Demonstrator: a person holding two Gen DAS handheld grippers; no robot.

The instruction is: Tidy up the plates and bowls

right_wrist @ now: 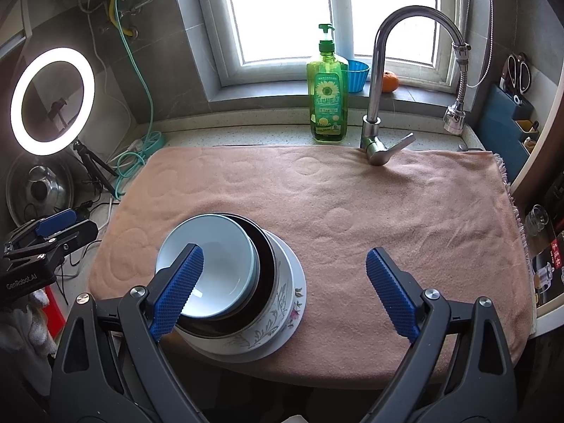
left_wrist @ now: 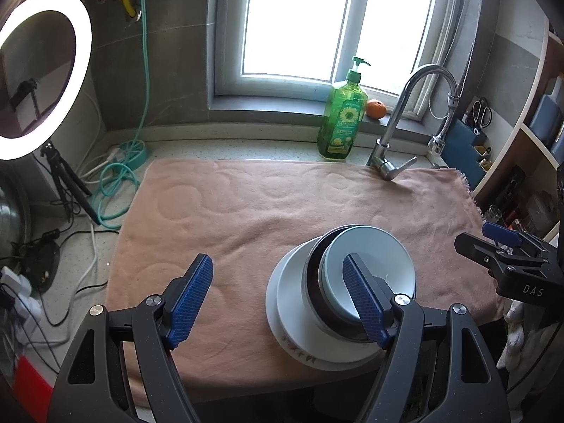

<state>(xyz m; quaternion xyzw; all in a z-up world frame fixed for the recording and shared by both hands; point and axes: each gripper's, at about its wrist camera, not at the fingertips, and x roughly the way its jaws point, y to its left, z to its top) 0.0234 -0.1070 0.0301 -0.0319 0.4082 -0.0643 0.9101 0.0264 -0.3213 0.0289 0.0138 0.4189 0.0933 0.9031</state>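
Observation:
A stack of dishes stands near the front edge of a pink towel [left_wrist: 246, 208] [right_wrist: 352, 204]. At the bottom lies a white floral plate [left_wrist: 292, 349] [right_wrist: 292, 313], on it a floral bowl [right_wrist: 261, 331], then a dark bowl [left_wrist: 313, 282] [right_wrist: 266, 264], and on top a pale blue bowl [left_wrist: 380, 264] [right_wrist: 218, 246]. My left gripper [left_wrist: 278, 282] is open above the towel, with the stack behind its right finger. My right gripper [right_wrist: 285, 275] is open too, the stack lying behind its left finger. Neither holds anything. Each gripper shows at the edge of the other's view.
A chrome faucet [left_wrist: 398, 120] [right_wrist: 377, 81] and a green soap bottle [left_wrist: 342, 120] [right_wrist: 328, 95] stand behind the towel. A ring light [left_wrist: 42, 77] [right_wrist: 53, 102] on a tripod, cables and a pot lid [right_wrist: 38, 190] crowd the left. Shelves [left_wrist: 521, 134] stand on the right.

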